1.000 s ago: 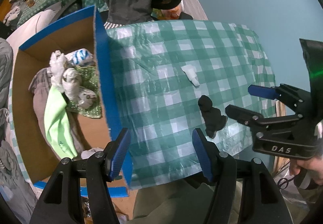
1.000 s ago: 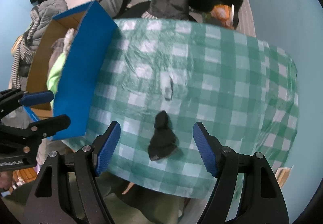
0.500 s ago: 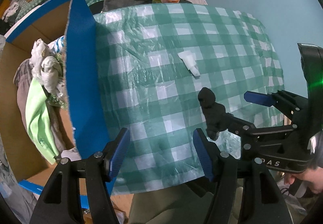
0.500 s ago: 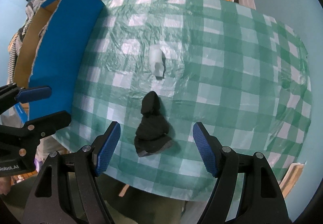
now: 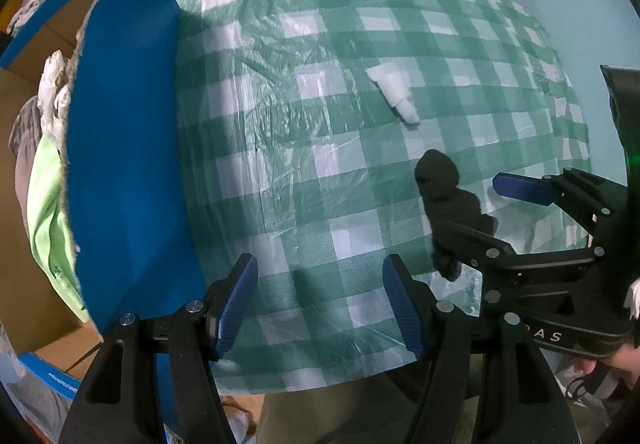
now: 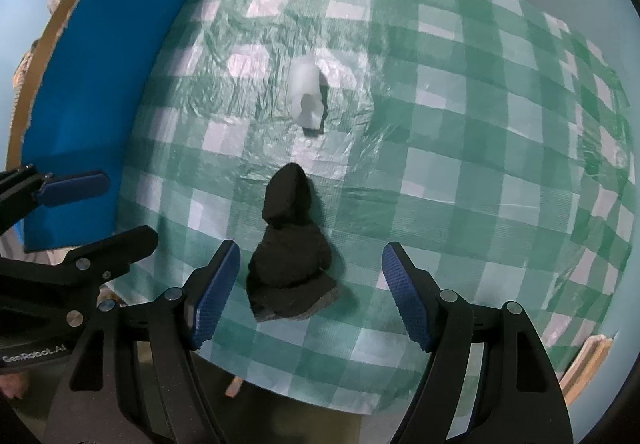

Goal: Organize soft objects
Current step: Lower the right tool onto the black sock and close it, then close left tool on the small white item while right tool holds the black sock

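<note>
Your right gripper (image 6: 310, 298), jaws wide apart, straddles the black sock (image 6: 290, 252) near the blue box (image 6: 100, 96); left gripper (image 5: 320, 304), marked "GenRobot.AI", spread too, w/ nothing between.

A black sock (image 6: 290, 252) is seen crumpled on the checked tablecloth (image 6: 460, 164) near its front edge; a small white sock (image 6: 306, 100) is laid just beyond it.

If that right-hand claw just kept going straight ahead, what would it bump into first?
Most likely the black sock, which lies just ahead between the open fingers of the right gripper. The white sock lies further along. Height above the tablecloth is unclear.
</note>
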`<state>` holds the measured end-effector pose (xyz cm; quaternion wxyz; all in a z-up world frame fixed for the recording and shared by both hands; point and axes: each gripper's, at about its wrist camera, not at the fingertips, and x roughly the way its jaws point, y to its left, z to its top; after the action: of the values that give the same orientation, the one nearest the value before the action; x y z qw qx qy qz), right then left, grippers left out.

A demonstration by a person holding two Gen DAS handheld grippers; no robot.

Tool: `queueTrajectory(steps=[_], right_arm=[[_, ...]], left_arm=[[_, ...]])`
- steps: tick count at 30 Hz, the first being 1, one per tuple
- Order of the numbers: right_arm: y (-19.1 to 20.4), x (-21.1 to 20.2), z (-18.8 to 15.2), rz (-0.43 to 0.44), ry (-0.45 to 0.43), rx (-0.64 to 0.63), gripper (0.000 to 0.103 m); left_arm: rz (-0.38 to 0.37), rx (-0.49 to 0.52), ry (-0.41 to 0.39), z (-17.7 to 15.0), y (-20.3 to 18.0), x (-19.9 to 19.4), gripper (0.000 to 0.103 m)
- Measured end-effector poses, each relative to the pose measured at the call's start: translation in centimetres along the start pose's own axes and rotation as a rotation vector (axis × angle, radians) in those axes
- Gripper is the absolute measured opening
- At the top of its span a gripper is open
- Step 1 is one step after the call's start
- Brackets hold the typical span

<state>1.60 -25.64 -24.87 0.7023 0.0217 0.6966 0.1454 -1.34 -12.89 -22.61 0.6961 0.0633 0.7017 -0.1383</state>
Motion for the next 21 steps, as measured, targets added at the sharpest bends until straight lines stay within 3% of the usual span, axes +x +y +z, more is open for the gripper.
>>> queueTrajectory(steps=[4, 6, 7, 14, 18, 21], right_arm=[[0.0, 0.7, -0.1, 0.020, 0.013, -0.019, 0.066], [0.0, 1.0, -0.2, 0.035, 0.023, -0.031, 0.046], [0.2, 1.1, -0.3, 0.037, 0.030, -0.041, 0.043], [-0.4, 0.0, -0.5, 0.024, 0.008, -0.059, 0.041], [-1.9, -1.2, -0.1, 0.017, -0.012, -0.023, 0.041], [-3.3, -1.9, 0.5, 0.013, -0.026, -0.006, 0.041]], left_arm=[[-0.002, -0.012, 0.015, 0.0, 0.0, 0.7, 0.066], [-0.002, -0.015, 0.018, 0.0, 0.0, 0.9, 0.066], [-0.003, -0.015, 0.018, 0.1, 0.2, 0.9, 0.066], [-0.024, -0.027, 0.016, 1.3, -0.2, 0.9, 0.066], [-0.035, -0.043, 0.005, 2.5, -0.7, 0.9, 0.074], [-0.046, -0.054, 0.000, 3.6, -1.1, 0.9, 0.074]])
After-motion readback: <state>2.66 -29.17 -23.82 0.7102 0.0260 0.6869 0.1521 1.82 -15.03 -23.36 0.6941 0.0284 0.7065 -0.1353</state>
